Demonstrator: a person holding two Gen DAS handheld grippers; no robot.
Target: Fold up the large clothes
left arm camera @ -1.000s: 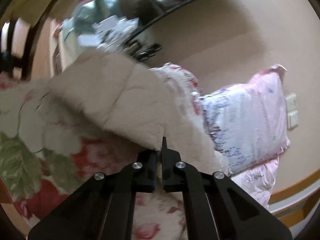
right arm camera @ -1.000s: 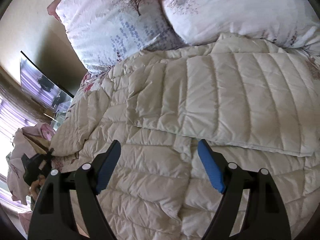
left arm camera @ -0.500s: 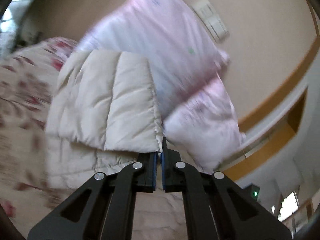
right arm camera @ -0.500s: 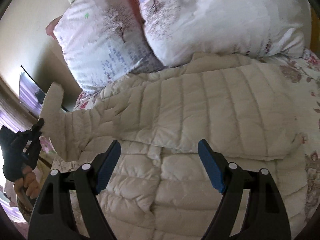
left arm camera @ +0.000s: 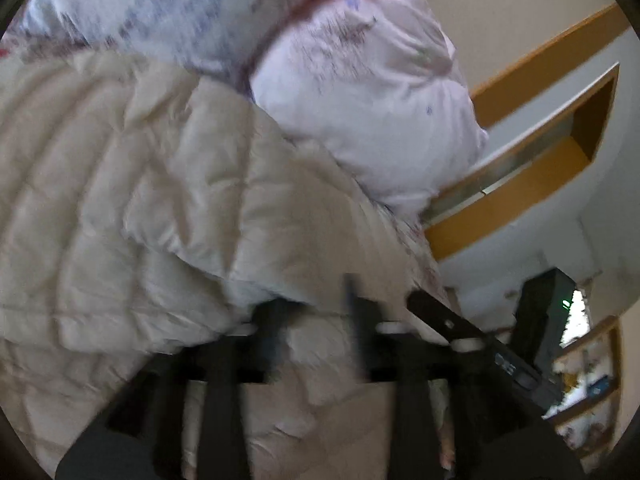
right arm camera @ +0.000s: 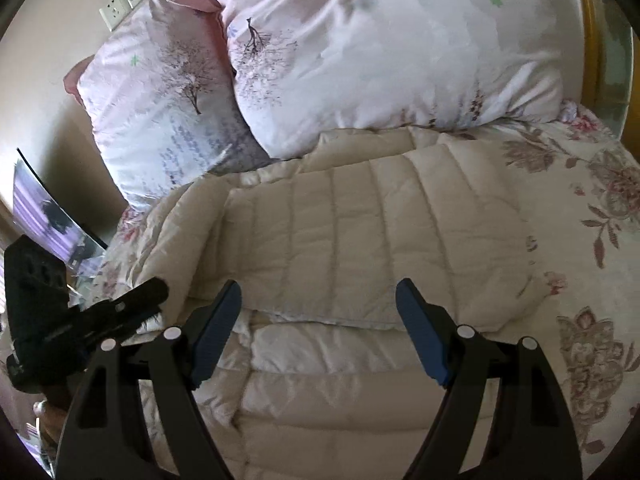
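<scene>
A cream quilted down coat lies on the bed with both sleeves folded across its body. It also fills the left wrist view. My left gripper is open, its blurred fingers apart just above the folded left sleeve, holding nothing. It shows at the coat's left edge in the right wrist view. My right gripper is open and empty, hovering over the coat's middle.
Two pale pink printed pillows lean against the wall behind the coat. The floral bedsheet shows to the right. A wooden headboard shelf is at the bed's right end. A glass-topped side table stands left.
My left gripper carried the left sleeve over the coat's body, laid it down and opened. My right gripper stayed open and drew back slightly.
</scene>
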